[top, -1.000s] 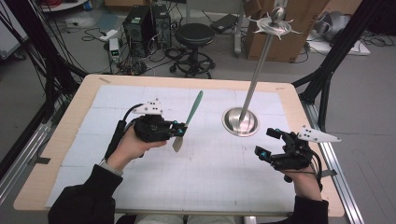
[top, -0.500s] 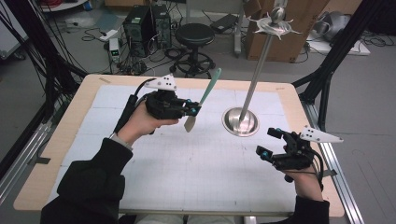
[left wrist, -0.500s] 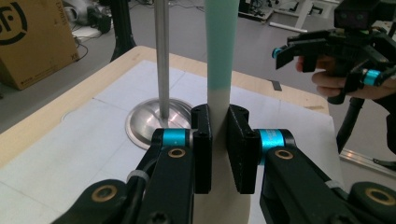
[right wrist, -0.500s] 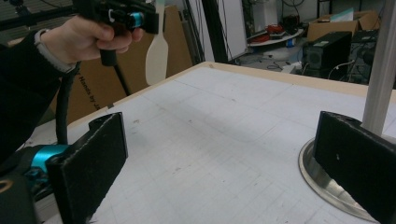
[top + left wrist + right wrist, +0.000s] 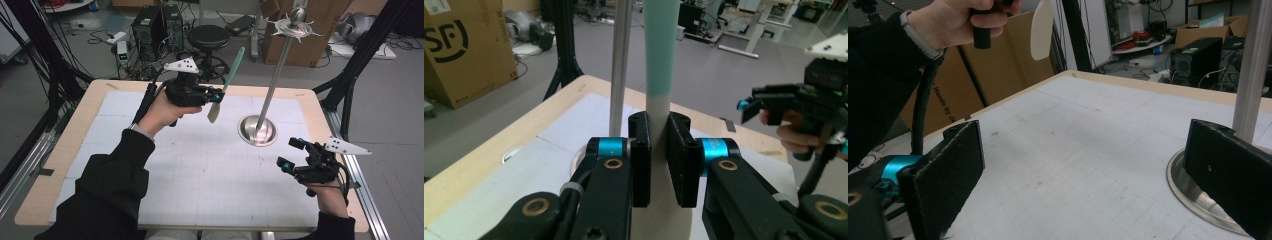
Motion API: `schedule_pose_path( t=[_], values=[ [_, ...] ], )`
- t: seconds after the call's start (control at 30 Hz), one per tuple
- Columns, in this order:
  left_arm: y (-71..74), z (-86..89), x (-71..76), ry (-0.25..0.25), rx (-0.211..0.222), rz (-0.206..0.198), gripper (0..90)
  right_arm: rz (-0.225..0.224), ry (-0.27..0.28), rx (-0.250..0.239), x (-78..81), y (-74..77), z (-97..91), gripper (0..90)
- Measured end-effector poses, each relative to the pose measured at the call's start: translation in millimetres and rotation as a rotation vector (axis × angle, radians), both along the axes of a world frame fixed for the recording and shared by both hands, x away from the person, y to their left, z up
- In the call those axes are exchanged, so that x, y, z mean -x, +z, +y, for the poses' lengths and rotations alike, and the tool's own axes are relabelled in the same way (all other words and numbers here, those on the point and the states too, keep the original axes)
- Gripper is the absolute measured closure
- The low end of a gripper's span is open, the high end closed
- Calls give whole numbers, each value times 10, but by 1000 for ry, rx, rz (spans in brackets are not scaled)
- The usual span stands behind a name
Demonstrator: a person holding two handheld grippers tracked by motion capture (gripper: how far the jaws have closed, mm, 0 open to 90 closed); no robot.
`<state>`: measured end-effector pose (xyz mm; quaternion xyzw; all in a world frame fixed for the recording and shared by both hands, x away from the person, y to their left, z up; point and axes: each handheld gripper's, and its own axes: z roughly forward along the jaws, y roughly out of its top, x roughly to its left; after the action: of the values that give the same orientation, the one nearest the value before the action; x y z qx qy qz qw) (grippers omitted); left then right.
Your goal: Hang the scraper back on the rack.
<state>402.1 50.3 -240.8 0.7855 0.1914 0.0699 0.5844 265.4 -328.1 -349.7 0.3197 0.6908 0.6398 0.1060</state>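
Observation:
A spatula with a teal handle and a cream blade hangs in the air over the far middle of the table. My left gripper is shut on it. In the left gripper view the pads clamp the cream part of the spatula, with the teal handle rising above. A metal stand with a round base and a hooked crown at its top rises just right of the spatula. My right gripper rests low at the table's right, open with nothing between its pads.
The table is wooden with a white gridded mat. Behind it on the floor are a black stool, computer towers, cables and a cardboard box. A metal rail runs along the right edge.
My left hand has lifted the spatula up and carried it farther from me, toward the stand's pole. The right gripper has stayed where it was.

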Motion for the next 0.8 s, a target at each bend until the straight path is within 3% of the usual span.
schedule_pose_path(
  t=[0.17, 0.27, 0.5, 0.8],
  values=[
    [61, -121, -69, 8, 27, -4, 808, -2, -10, -8, 21, -3, -33, 20],
    [108, -208, -96, 15, -6, -35, 808, 4, -11, -8, 30, -12, -41, 20],
    [218, -369, -173, 31, -21, -44, 808, -3, -12, -12, 67, 2, -59, 20],
    [177, -586, -182, 44, -41, -68, 808, -13, -15, -20, 110, 31, -88, 20]
  ],
)
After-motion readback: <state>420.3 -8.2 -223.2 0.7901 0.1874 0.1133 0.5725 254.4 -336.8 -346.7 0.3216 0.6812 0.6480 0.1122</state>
